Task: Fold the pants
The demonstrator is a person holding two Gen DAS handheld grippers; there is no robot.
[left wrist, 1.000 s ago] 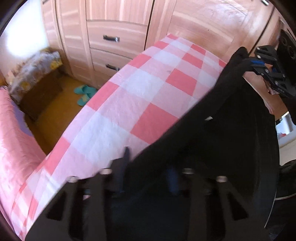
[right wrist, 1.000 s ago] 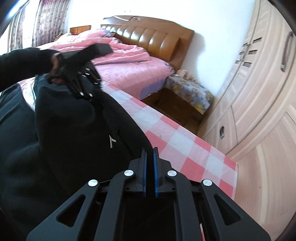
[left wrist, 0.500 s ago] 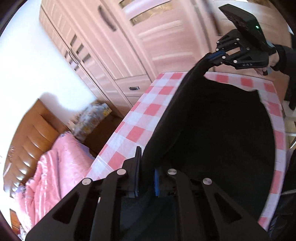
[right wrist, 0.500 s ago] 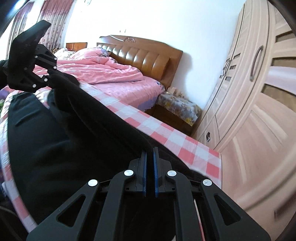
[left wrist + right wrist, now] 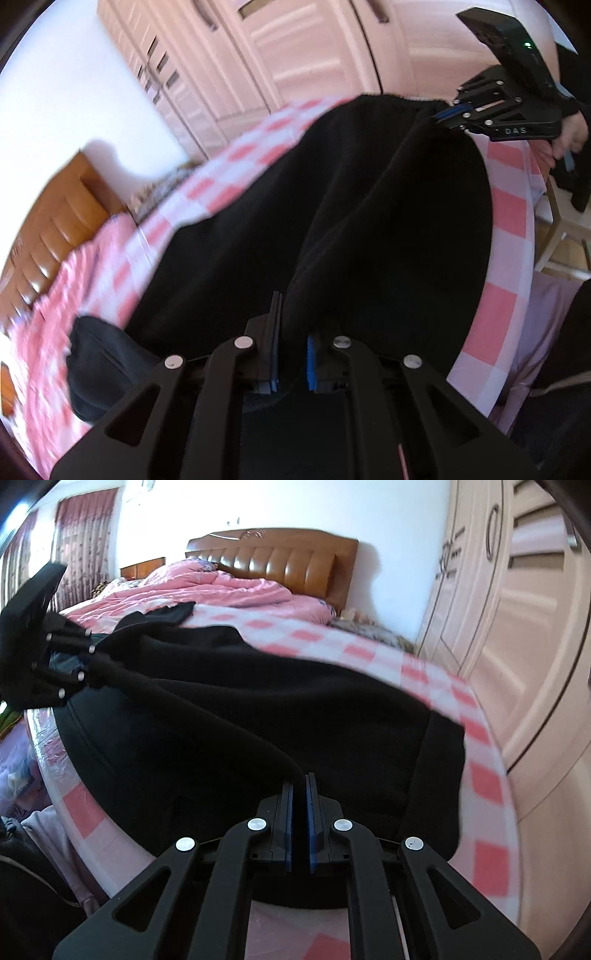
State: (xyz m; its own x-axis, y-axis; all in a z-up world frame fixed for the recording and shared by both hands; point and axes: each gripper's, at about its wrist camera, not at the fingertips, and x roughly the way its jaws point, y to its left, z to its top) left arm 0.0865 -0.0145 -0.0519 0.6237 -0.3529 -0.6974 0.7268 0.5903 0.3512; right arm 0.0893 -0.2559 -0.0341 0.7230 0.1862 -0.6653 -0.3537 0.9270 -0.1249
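A: Currently both grippers, left (image 5: 291,347) and right (image 5: 299,823), are pinching the black pants (image 5: 369,221), fingers clamped on one raised edge over the checked worktop (image 5: 509,221).

B: Risk: thick fabric slipping out, or the fold landing skewed.

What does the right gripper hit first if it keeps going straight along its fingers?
Likely the black pants themselves: the right gripper is shut on their edge, and the fabric spreads ahead over the checkered cloth. Depth is unclear.
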